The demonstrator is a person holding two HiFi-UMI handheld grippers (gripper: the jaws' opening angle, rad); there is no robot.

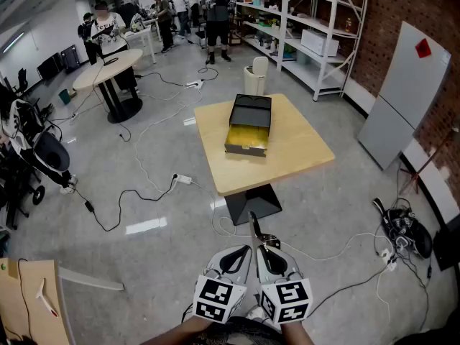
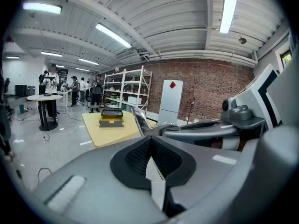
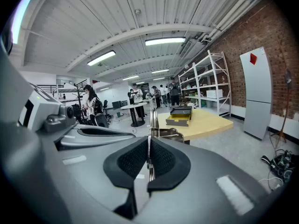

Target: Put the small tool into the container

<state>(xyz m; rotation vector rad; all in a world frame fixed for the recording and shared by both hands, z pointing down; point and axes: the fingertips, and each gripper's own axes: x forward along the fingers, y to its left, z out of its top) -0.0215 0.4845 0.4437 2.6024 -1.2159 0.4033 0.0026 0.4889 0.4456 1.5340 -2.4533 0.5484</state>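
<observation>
Now my right tool (image 3: 149, 157) clamps slim silver metal implement (image 1: 254, 227) pointing at black yellow-lined box (image 1: 249, 124), well ahead on pale wooden table (image 1: 302, 149); left tool (image 2: 151, 154) closed, empty.

The hall is lit brightly and evenly by ceiling tube lights (image 2: 112, 35), pale glare is thrown on the glossy floor (image 1: 146, 226), and in both gripper views lines are bowed, corners are blackened, and the near left gripper (image 2: 148, 141) and right gripper (image 3: 148, 143) are rendered softly blurred.
</observation>
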